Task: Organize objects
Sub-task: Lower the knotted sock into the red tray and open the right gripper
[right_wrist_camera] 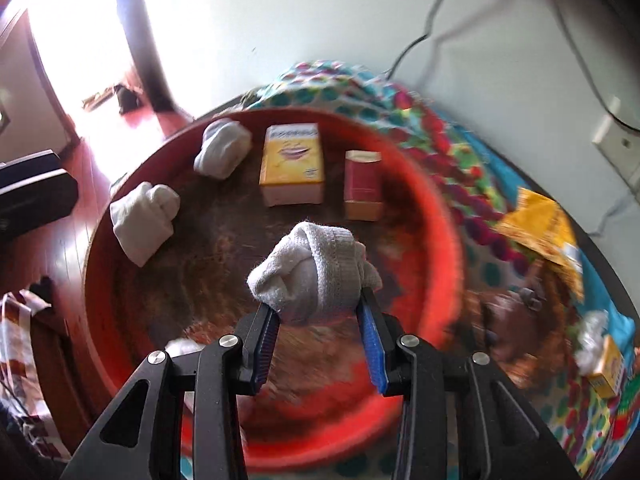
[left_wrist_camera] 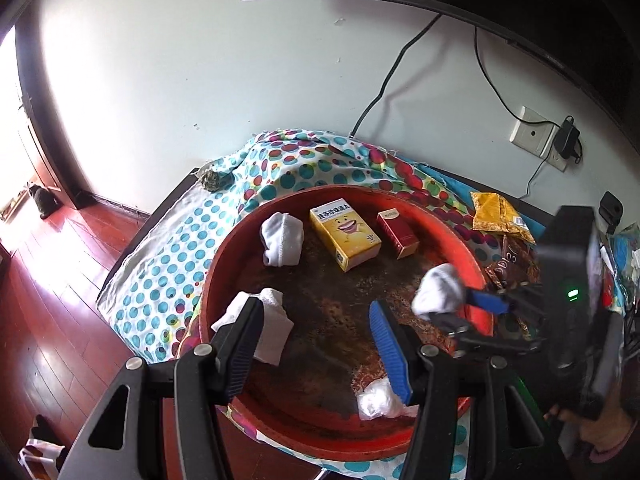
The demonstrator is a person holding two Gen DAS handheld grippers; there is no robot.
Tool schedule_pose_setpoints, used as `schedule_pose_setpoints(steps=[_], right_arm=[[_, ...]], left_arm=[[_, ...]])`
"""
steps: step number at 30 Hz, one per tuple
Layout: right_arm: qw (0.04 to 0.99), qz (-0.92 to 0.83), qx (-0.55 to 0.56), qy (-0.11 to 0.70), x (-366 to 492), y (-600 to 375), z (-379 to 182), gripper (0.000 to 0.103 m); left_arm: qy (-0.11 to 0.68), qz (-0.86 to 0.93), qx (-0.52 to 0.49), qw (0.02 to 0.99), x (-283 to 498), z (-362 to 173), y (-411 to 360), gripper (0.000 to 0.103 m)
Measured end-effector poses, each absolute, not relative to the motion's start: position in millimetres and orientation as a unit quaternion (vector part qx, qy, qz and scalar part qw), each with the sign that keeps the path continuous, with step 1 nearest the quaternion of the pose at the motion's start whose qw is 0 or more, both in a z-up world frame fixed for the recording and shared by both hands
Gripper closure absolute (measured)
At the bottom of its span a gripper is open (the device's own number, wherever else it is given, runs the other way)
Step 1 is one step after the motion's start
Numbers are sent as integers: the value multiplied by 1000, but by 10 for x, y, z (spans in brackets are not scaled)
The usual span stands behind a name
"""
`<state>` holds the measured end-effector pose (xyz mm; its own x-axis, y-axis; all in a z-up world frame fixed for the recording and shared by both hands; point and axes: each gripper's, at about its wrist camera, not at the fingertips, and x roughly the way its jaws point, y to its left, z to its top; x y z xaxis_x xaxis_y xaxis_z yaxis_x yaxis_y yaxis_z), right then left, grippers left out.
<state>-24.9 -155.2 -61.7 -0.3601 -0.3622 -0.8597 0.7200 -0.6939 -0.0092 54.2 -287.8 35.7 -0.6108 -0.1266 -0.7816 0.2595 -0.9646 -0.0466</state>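
A round red tray (left_wrist_camera: pixel 224 248) (right_wrist_camera: pixel 440 216) lies on a dotted cloth. In it are a yellow box (left_wrist_camera: pixel 345 238) (right_wrist_camera: pixel 292 162), a red box (left_wrist_camera: pixel 397 233) (right_wrist_camera: pixel 363 184), and rolled white socks (left_wrist_camera: pixel 281 239) (right_wrist_camera: pixel 222 153), (left_wrist_camera: pixel 272 330) (right_wrist_camera: pixel 143 216). My right gripper (right_wrist_camera: pixel 320 312) (left_wrist_camera: pixel 460 300) is shut on a rolled white sock (right_wrist_camera: pixel 316 274) (left_wrist_camera: pixel 438 288) and holds it above the tray's right part. My left gripper (left_wrist_camera: pixel 316 320) is open and empty over the tray's near side, beside the folded sock.
A crumpled white wad (left_wrist_camera: pixel 378 400) lies at the tray's near rim. A yellow packet (left_wrist_camera: pixel 500 216) (right_wrist_camera: pixel 540 224), a brown packet (left_wrist_camera: pixel 512 264) and a small box (right_wrist_camera: pixel 608 368) lie on the cloth at the right. Cables and a wall socket (left_wrist_camera: pixel 532 134) are behind.
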Motion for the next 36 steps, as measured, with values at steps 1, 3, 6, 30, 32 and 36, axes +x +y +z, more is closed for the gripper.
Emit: schedule_pose_setpoints(steps=[1,3,6,30,32,36], right_arm=[[339,-796,458,203,-244,-1651,-665,67],[339,-793,460,210,-247,-1746,-703,67],[341,-789,461,218,-250,-1898,-751,67],[336,-786,458,245,-209,-2050,-880,47],[339,-790,454,234,-192,-1988,-823,44],[343,-802,442,210,-142,-1713,-656,36]], left_arm=[[82,-892,430,110,542,342,-2910,46],[88,-890,431,116,546,321,-2971,46],[97,-889,432,118,556,308,-3029,46],[93,-887,441,96,516,279,-2968,46],[91,-888,441,95,514,282,-2955,46],[87,-889,440,91,515,296,-2925,46]])
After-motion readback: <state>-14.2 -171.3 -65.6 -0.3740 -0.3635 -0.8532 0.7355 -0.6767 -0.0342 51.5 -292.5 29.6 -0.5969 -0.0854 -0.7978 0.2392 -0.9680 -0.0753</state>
